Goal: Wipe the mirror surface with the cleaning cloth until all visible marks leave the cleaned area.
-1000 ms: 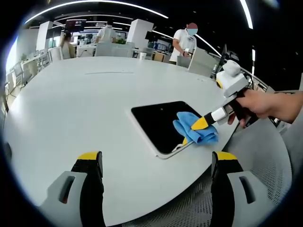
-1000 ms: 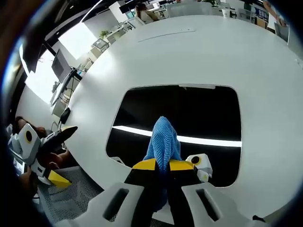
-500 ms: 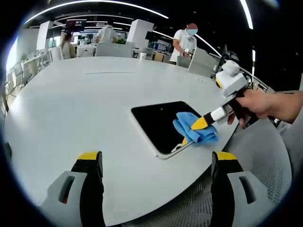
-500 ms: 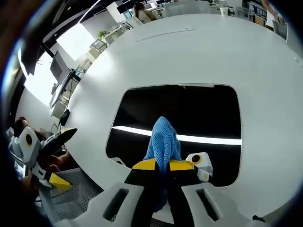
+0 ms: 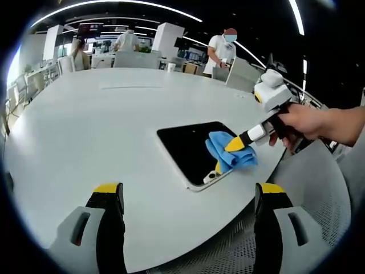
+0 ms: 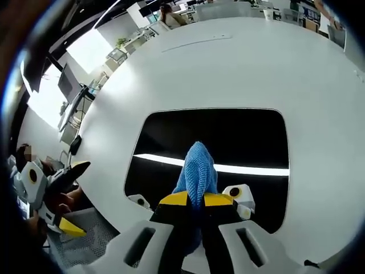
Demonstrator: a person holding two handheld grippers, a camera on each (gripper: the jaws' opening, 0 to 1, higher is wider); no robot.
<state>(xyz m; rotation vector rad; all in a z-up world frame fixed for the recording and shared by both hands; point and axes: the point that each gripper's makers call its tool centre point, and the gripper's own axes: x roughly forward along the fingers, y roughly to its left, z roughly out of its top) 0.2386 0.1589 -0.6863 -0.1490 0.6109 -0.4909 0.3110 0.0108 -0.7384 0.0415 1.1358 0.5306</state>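
Note:
The mirror point(image 5: 188, 147) point(image 6: 239, 142) is a dark rounded rectangle with a white rim, lying flat on the white table point(image 5: 102, 120) point(image 6: 319, 85) near its edge. A blue cleaning cloth point(image 5: 228, 153) point(image 6: 197, 171) rests on the mirror's near end. My right gripper point(image 6: 194, 199) point(image 5: 227, 153) is shut on the cloth and presses it against the glass; a hand holds it from the right. My left gripper point(image 5: 188, 194) hovers open over the bare table, short of the mirror, nothing between its jaws.
Several people point(image 5: 222, 48) stand among desks and chairs beyond the table's far side. A grey mesh chair seat point(image 5: 319, 188) sits below the table edge by the mirror. The left gripper point(image 6: 51, 188) appears off the table's edge in the right gripper view.
My right gripper has slid the cloth a little further onto the mirror, away from its near edge. The left gripper has stayed put.

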